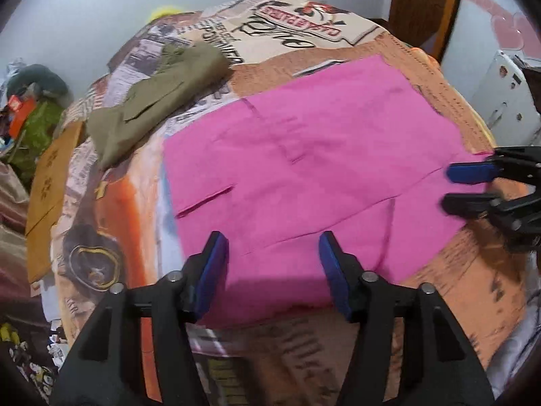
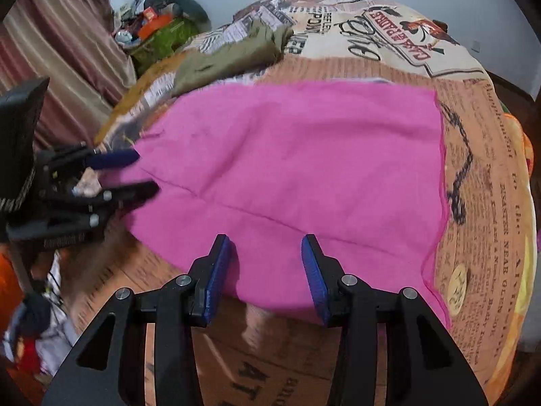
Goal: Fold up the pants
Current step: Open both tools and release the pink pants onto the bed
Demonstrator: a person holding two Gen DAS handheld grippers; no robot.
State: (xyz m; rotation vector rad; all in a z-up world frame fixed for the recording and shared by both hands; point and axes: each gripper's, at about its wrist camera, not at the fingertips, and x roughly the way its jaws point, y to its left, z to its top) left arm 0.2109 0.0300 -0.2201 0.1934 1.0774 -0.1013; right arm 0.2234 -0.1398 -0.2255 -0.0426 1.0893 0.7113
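Both the left gripper (image 1: pixel 272 267) and right gripper (image 2: pixel 267 270) hang wide apart over the pink pants (image 1: pixel 321 169), holding nothing.

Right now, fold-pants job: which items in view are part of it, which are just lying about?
Part of the job:
- pink pants, spread flat on the bed
- left gripper, jaws apart, nothing between them
- right gripper, jaws apart, nothing between them

Lying about:
- olive garment, bunched beyond the pants
- printed bedspread
- clutter pile off the bed's far corner
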